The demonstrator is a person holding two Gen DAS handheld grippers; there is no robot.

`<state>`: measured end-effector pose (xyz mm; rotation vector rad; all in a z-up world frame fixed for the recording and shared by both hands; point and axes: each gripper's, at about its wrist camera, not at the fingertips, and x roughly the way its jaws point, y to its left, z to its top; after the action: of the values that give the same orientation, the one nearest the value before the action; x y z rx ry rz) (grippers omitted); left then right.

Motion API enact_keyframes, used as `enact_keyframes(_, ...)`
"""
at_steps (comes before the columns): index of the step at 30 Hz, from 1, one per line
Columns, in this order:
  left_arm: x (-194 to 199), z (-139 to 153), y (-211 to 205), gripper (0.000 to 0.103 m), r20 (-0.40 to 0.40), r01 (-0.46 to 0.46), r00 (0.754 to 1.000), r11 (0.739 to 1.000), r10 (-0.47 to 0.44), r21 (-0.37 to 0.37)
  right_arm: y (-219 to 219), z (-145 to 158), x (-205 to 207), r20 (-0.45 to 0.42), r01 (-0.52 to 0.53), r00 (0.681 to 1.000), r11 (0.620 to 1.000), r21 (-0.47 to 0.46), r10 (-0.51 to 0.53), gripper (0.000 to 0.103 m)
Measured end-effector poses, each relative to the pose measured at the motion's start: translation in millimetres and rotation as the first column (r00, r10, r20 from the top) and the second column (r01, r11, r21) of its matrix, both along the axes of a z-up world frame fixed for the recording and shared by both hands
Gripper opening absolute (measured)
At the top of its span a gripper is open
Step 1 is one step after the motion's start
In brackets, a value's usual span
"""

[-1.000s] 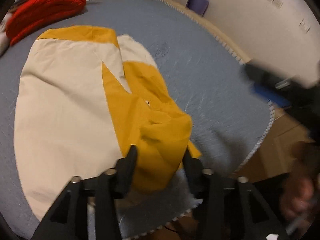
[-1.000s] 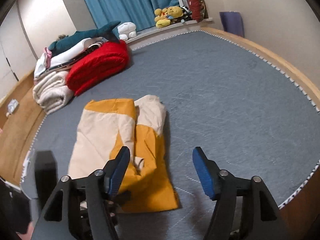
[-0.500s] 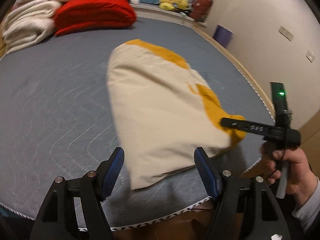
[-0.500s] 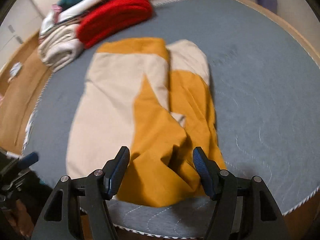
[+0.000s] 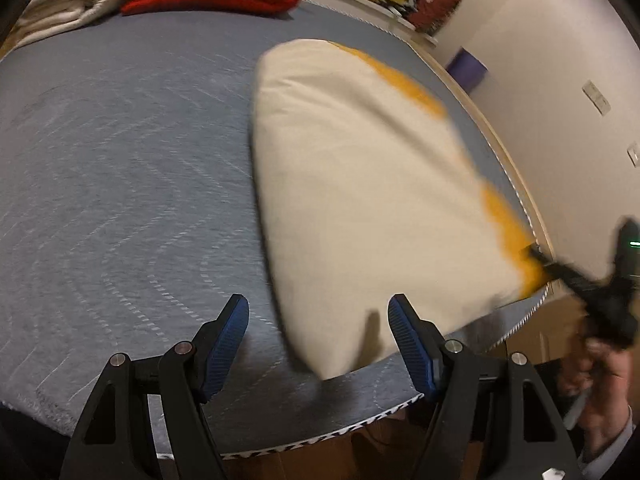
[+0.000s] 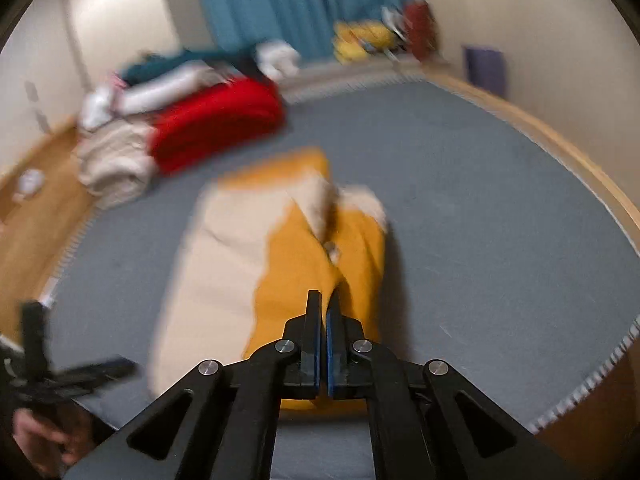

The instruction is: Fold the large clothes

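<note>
A cream and mustard-yellow garment (image 5: 360, 184) lies partly folded on the grey mattress (image 5: 120, 168). My left gripper (image 5: 318, 316) is open and empty, just above the garment's near cream corner. My right gripper (image 6: 324, 312) is shut on the garment's near yellow edge (image 6: 320, 264). In the left wrist view the right gripper (image 5: 576, 276) shows blurred at the yellow corner by the bed's right edge. In the right wrist view the left gripper (image 6: 60, 376) shows at the lower left.
A red blanket (image 6: 216, 124), cream and white bedding (image 6: 112, 160) and plush toys (image 6: 360, 40) sit at the far end of the mattress. Blue curtains (image 6: 296, 4) hang behind. The wooden bed frame (image 6: 560, 136) and wall run along the right.
My left gripper let go of the yellow fold, opened and swung left to the cream corner. My right gripper moved down onto the yellow edge and shut on it.
</note>
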<state>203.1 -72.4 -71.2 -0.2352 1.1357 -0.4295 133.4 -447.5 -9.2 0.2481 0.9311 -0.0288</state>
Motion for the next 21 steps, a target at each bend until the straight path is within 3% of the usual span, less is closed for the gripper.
enact_keyframes(2, 2, -2, -9, 0.069, -0.001, 0.026, 1.000, 1.000, -0.026, 0.007, -9, -39, 7, -0.132, 0.031, 0.991, 1.000, 0.001, -0.030, 0.001)
enact_keyframes(4, 5, -12, -20, 0.069, -0.021, 0.062, 0.998, 0.996, -0.061, 0.061, -9, -56, 11, -0.161, 0.037, 0.986, 0.999, -0.028, -0.042, 0.001)
enact_keyframes(6, 9, -40, -26, 0.074, -0.112, 0.100, 0.990, 0.986, -0.086, 0.131, -6, -68, 16, -0.183, 0.025, 0.982, 0.998, -0.065, -0.037, 0.001)
enact_keyframes(8, 12, -69, -25, 0.077, -0.216, 0.098, 0.974, 0.985, -0.066, 0.142, -6, -83, 22, -0.240, 0.011, 0.970, 0.997, -0.080, -0.030, 0.001)
enact_keyframes(10, 11, -71, -25, 0.077, -0.240, 0.078, 0.970, 0.988, -0.045, 0.130, -1, -99, 25, -0.299, -0.008, 0.954, 0.995, -0.101, -0.023, 0.001)
enact_keyframes(13, 0, -31, -40, 0.072, -0.109, 0.143, 0.986, 0.969, -0.123, 0.203, 9, -99, 28, -0.304, -0.031, 0.953, 0.987, -0.157, -0.018, 0.001)
enact_keyframes(16, -11, -9, -48, 0.072, 0.002, 0.177, 0.983, 0.963, -0.182, 0.205, 9, -100, 27, -0.310, -0.030, 0.950, 0.984, -0.174, -0.025, 0.001)
enact_keyframes(19, -4, -52, -56, 0.066, -0.113, 0.227, 0.973, 0.917, -0.200, 0.329, 15, -106, 29, -0.316, -0.050, 0.949, 0.976, -0.213, -0.020, 0.001)
enact_keyframes(21, -4, -89, -52, 0.043, -0.260, 0.243, 0.954, 0.897, -0.151, 0.370, 22, -107, 30, -0.326, -0.074, 0.945, 0.969, -0.237, -0.008, 0.001)
